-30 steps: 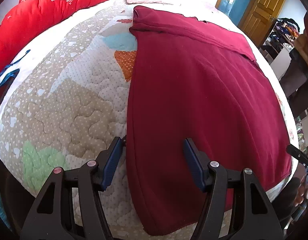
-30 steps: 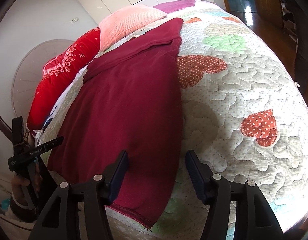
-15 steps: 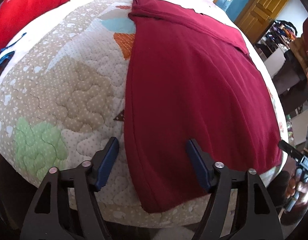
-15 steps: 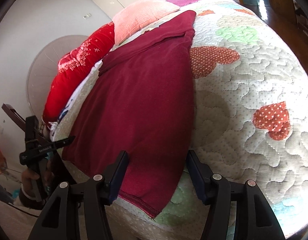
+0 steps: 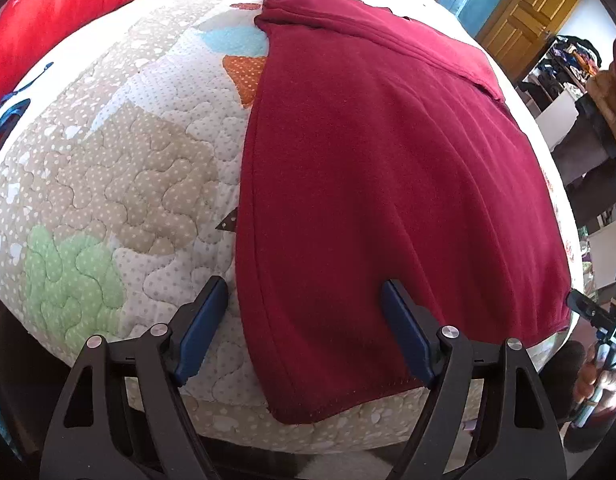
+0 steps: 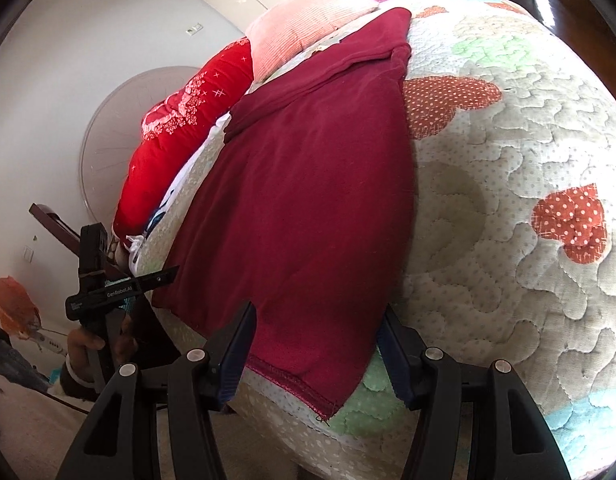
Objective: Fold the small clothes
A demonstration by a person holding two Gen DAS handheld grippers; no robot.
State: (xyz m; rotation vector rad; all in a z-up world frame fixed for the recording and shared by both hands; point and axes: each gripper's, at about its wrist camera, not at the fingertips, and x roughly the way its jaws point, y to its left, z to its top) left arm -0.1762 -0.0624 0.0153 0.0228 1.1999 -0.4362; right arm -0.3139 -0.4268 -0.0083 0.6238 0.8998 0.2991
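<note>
Left wrist: maroon garment (image 5: 379, 184) hem corner between spread left tongs (image 5: 308, 332); right tongs (image 6: 313, 344) likewise, seemingly untouched.

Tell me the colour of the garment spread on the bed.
Dark maroon garment; clearest in the left wrist view.

Both grippers, left gripper (image 5: 304, 332) and right gripper (image 6: 313, 350), have black frames, blue pads (image 5: 200, 328), silver screws (image 5: 448, 331); white lettering marks one.

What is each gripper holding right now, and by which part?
Nothing. The left gripper and right gripper are both open, each straddling a near corner of the garment, not clamped.
</note>
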